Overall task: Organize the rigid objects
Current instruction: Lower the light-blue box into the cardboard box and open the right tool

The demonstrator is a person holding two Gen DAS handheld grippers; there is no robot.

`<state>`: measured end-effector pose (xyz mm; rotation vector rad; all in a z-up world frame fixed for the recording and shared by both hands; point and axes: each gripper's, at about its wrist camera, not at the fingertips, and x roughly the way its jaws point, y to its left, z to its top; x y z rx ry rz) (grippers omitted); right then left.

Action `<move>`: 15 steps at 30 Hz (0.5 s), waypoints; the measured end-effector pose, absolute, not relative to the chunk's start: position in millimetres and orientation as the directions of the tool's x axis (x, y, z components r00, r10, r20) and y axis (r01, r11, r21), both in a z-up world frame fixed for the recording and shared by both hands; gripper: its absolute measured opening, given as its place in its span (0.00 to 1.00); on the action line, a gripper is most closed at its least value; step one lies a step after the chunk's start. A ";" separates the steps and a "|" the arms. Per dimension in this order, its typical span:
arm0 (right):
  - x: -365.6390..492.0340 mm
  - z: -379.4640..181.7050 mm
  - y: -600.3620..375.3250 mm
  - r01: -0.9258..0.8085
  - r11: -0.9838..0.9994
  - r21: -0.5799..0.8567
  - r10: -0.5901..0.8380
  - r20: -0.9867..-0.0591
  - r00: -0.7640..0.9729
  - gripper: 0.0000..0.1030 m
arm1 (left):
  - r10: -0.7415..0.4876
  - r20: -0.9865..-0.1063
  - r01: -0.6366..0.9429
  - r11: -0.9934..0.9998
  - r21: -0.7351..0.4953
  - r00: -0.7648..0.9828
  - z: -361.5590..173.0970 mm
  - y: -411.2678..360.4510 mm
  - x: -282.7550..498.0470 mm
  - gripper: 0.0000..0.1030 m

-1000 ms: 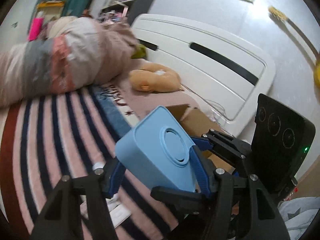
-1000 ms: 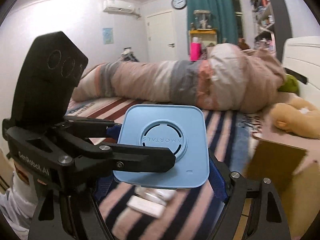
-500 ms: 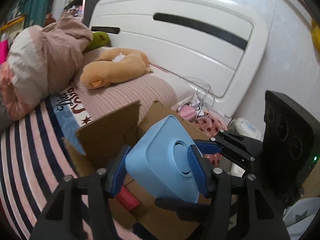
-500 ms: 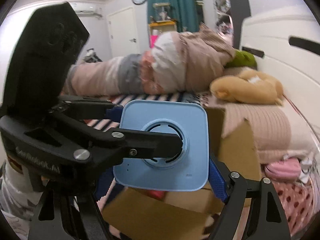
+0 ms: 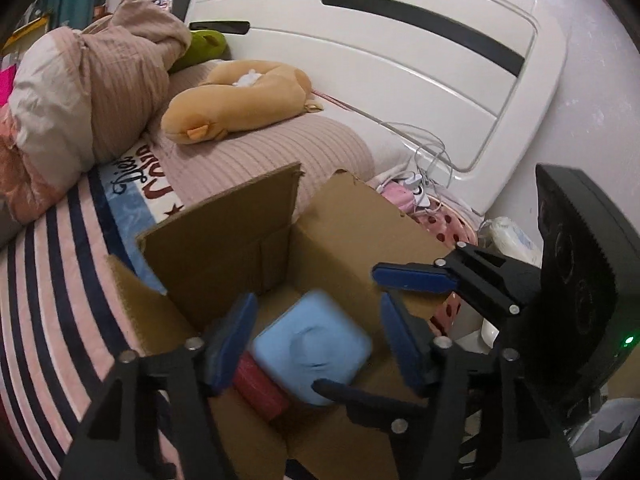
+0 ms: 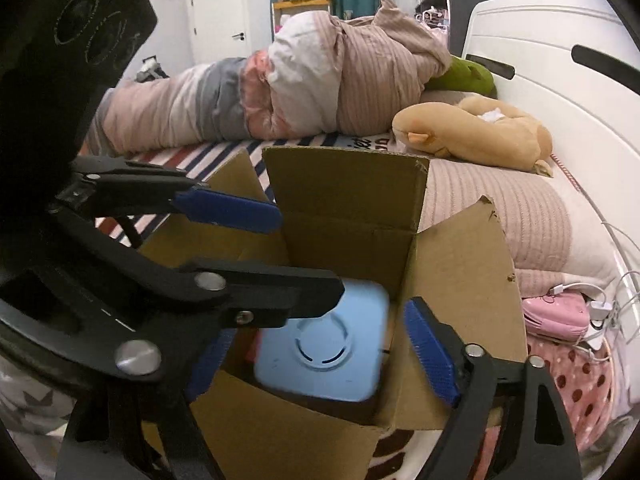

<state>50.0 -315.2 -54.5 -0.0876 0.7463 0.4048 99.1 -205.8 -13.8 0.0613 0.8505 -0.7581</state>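
Cardboard box [image 5: 224,240] sits on striped bedding [image 5: 48,280] below white headboard [image 5: 360,40].

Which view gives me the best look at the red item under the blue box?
Left wrist view. There the red item shows as a rounded edge beside the blue box inside the cardboard box. In the right wrist view only a thin red sliver shows, mostly hidden by the left gripper's arm.
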 end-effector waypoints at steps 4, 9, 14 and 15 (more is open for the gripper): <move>45.0 -50.0 -313.3 -0.387 0.921 0.051 0.319 -0.669 0.672 0.94 | -0.571 -0.675 0.596 0.767 -0.238 0.467 -2.8 -184.1 93.1 0.64; 32.9 -35.6 -308.9 -0.400 0.914 0.072 0.356 -0.615 0.703 0.97 | -0.533 -0.638 0.543 0.813 -0.207 0.555 17.4 -140.2 76.4 0.67; 16.9 -7.9 -280.8 -0.469 0.883 0.021 0.407 -0.530 0.744 1.00 | -0.454 -0.612 0.448 0.876 -0.176 0.647 27.2 -80.3 56.9 0.68; 16.8 -4.3 -274.1 -0.481 0.876 0.028 0.420 -0.532 0.735 1.00 | -0.434 -0.605 0.423 0.890 -0.171 0.668 27.3 -65.9 52.2 0.69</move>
